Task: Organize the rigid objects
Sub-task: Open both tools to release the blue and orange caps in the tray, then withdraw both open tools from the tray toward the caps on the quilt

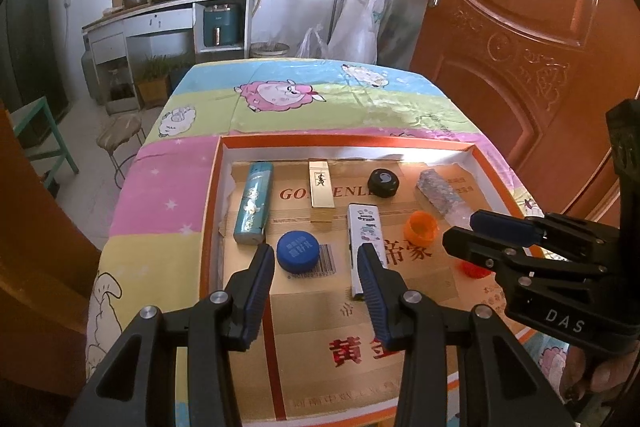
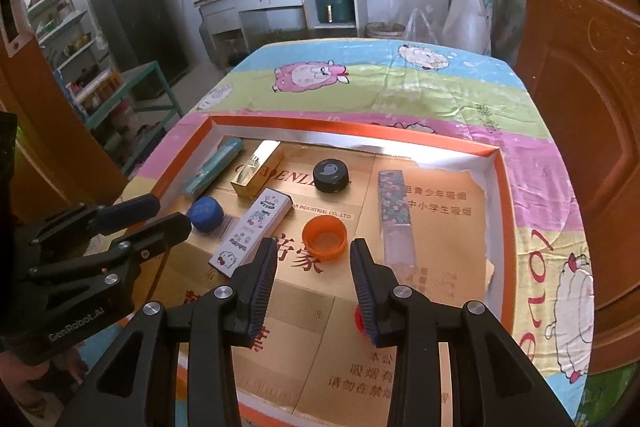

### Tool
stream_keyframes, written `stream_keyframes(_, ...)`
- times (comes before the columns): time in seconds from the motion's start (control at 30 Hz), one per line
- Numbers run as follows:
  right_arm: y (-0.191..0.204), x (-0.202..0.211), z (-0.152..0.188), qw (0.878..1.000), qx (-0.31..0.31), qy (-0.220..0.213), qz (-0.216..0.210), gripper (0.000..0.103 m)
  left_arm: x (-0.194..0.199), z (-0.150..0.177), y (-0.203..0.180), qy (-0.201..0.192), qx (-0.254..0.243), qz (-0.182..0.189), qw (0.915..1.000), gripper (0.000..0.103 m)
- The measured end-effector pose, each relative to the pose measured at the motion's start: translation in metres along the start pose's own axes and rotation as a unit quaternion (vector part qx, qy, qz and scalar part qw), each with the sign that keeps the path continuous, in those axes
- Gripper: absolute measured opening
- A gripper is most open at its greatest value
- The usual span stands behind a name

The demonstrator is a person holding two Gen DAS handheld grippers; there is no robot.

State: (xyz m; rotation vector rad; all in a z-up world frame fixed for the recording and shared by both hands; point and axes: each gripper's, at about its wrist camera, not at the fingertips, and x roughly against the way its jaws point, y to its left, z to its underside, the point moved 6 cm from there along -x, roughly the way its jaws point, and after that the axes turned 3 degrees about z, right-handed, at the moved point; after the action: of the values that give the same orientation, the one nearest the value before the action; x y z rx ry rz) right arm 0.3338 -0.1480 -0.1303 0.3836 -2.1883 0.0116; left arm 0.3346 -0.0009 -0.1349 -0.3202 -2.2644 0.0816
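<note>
An orange-rimmed shallow box [image 1: 211, 187] [image 2: 505, 195] lies on the table. In it are a teal lighter [image 1: 253, 202] [image 2: 212, 169], a gold lighter [image 1: 321, 189] [image 2: 258, 169], a white patterned lighter [image 1: 366, 233] [image 2: 252, 229], a glittery lighter [image 1: 438, 191] [image 2: 396, 215], a black cap [image 1: 383, 182] [image 2: 331, 175], a blue cap [image 1: 298, 251] [image 2: 206, 213], an orange cap [image 1: 421, 227] [image 2: 325, 233] and a red cap [image 1: 474, 270] [image 2: 359, 319], partly hidden. My left gripper [image 1: 316, 259] [image 2: 166, 213] is open and empty over the blue cap. My right gripper [image 2: 314, 253] [image 1: 464, 227] is open and empty just behind the orange cap.
The table wears a cartoon sheep cloth [image 1: 280, 95] [image 2: 312, 75]. A brown door [image 1: 520, 27] [image 2: 580, 67] stands close on the right. A stool [image 1: 120, 135] and green frame [image 2: 140, 87] stand left of the table. A kitchen counter [image 1: 168, 11] is at the back.
</note>
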Motion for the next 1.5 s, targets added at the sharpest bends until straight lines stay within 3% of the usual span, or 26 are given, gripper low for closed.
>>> stream_keyframes(0.8,0.014,0.067,0.011,0.999,0.003,-0.036,0.010,0.039,0.058,0.008,-0.012,-0.032,-0.005,0.005,0.9995,0.043)
stream_keyframes(1.5,0.041,0.125,0.045,0.998,0.012,-0.063,0.017,0.039,0.124,0.036,-0.023,-0.062,-0.020,0.008,0.9979,0.043)
